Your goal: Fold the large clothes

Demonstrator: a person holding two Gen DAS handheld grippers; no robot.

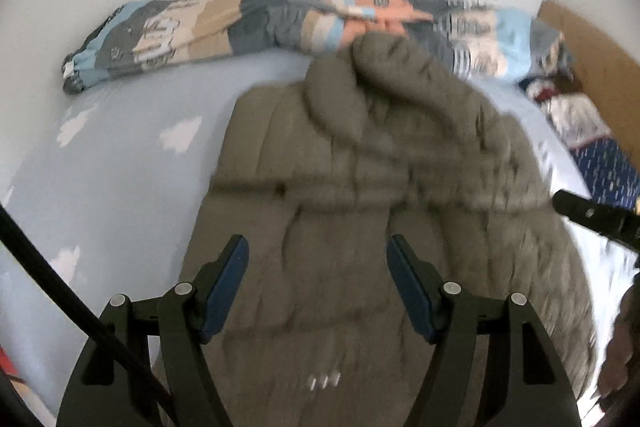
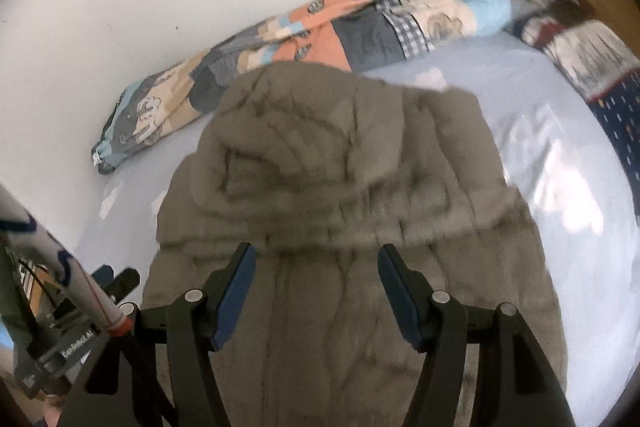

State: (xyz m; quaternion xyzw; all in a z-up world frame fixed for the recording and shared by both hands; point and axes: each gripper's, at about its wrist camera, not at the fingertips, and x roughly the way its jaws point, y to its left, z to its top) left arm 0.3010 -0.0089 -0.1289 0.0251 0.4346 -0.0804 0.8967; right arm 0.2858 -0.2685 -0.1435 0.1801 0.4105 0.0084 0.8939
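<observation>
Quilted taupe jacket (image 1: 360, 195), spread flat mid-bed on pale blue sheet (image 1: 112, 179), collar end toward far edge beside rolled patchwork blanket (image 1: 224, 27) along wall. Left gripper (image 1: 318, 247) above jacket's near part, jaws spread, nothing between. Right gripper (image 2: 316, 255) likewise over jacket, jaws spread and empty. Patterned pillow (image 2: 592, 67) at far right corner. Views motion-blurred.

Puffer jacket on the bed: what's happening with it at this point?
A person with a gripper in each hand is folding a grey-brown puffer jacket laid out on a light blue bed sheet. The left gripper and right gripper both hang open above it, gripping nothing. A patchwork quilt lies bunched along the wall behind.
</observation>
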